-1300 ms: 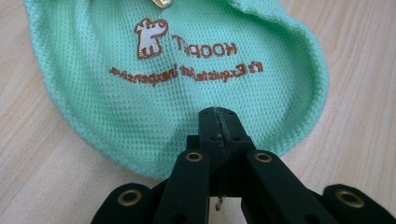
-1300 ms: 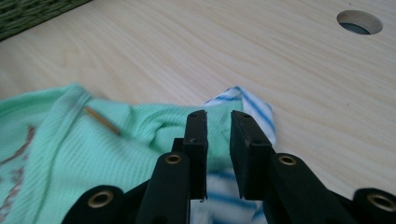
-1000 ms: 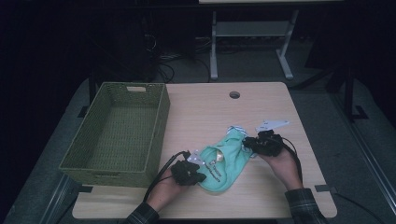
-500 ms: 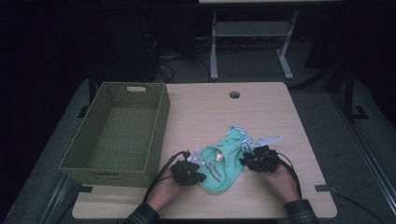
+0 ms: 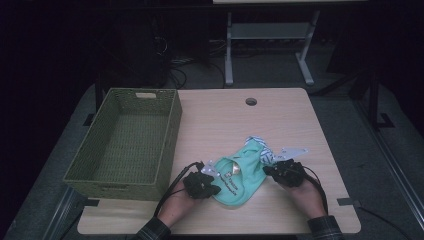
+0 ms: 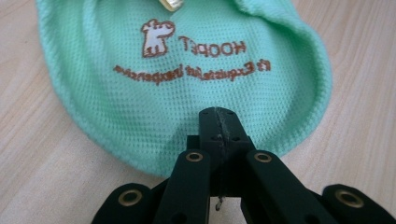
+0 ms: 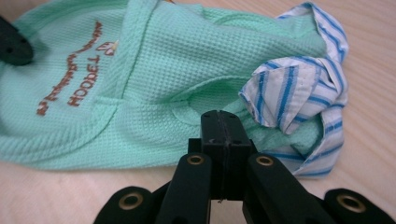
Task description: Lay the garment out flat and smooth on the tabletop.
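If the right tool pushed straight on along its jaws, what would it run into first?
Most likely the mint green garment: the right tool is shut at its near edge, jaws aimed into the cloth. The striped blue-and-white collar lies just beside that line, so depth leaves some doubt.

Brown lettering on a mint-green waffle-knit garment (image 6: 187, 93).
The word "HOOPET" reads beside a small brown-outlined dog emblem (image 6: 156, 37); the smaller brown line of script beneath it is too fine to read.
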### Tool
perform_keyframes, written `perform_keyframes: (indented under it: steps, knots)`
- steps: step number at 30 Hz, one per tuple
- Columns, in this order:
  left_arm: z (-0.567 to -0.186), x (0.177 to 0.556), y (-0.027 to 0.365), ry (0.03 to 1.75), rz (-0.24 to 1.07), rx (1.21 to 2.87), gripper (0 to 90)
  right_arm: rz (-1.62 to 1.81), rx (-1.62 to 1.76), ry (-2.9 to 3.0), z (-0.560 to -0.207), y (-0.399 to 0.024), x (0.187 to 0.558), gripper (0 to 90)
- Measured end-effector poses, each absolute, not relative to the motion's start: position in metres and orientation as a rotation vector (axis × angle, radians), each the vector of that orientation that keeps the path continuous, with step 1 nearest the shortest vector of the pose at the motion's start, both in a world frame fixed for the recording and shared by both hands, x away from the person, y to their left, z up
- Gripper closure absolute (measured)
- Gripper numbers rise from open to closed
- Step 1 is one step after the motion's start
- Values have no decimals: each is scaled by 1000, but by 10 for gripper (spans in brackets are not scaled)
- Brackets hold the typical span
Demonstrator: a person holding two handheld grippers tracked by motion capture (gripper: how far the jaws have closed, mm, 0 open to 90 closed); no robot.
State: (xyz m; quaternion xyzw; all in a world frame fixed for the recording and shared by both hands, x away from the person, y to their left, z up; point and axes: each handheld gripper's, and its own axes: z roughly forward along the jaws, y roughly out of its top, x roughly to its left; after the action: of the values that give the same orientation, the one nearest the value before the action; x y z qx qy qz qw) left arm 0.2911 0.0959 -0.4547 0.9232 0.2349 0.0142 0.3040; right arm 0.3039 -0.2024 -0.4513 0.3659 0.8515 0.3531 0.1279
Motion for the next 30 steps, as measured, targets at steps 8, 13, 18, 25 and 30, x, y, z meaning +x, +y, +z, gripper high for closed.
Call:
perform_keyframes:
  steps: [8, 13, 18, 25, 30]
  knots:
    - [-455, 291, 95, 635, 46, 2445, 896, 982, 1089, 2540, -464, -213, 289, 894]
    - [-448, 294, 93, 643, 57, 2435, 860, 1003, 1100, 2544, -466, -216, 288, 895]
    - [-429, 307, 88, 628, 82, 2378, 896, 1007, 1092, 2556, -466, -218, 290, 895]
    - [-411, 348, 65, 597, 134, 2319, 897, 1001, 1087, 2556, -465, -218, 290, 894]
    - [-411, 374, 40, 554, 155, 2339, 897, 1001, 1087, 2555, -465, -218, 290, 894]
